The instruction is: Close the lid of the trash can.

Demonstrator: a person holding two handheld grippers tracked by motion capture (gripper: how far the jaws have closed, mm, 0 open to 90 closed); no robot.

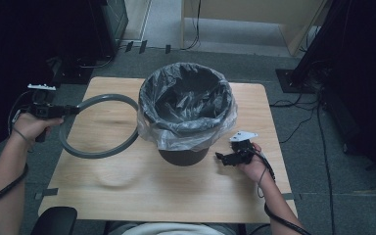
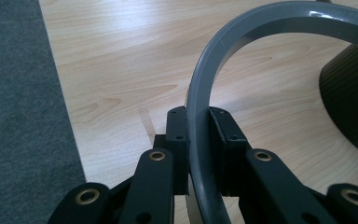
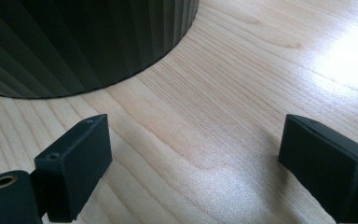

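Left gripper (image 1: 71, 110) clamped on grey bin ring (image 1: 98, 152), left of the lined bin (image 1: 186, 112).
Ring looks stiff, light, glossy; edge grip suits. Right gripper (image 1: 220, 157) wide open, empty.

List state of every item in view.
ring: off the bin, held in the air
bin: upright on table, open top
bag: lining bin, edge folded over rim
left gripper: shut on ring
right gripper: open, holds nothing

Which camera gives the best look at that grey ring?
The high view: it shows the whole grey ring held beside the lined bin. The left gripper view shows just an arc of it, clamped in the left claw. The right gripper view faces the bin's base.
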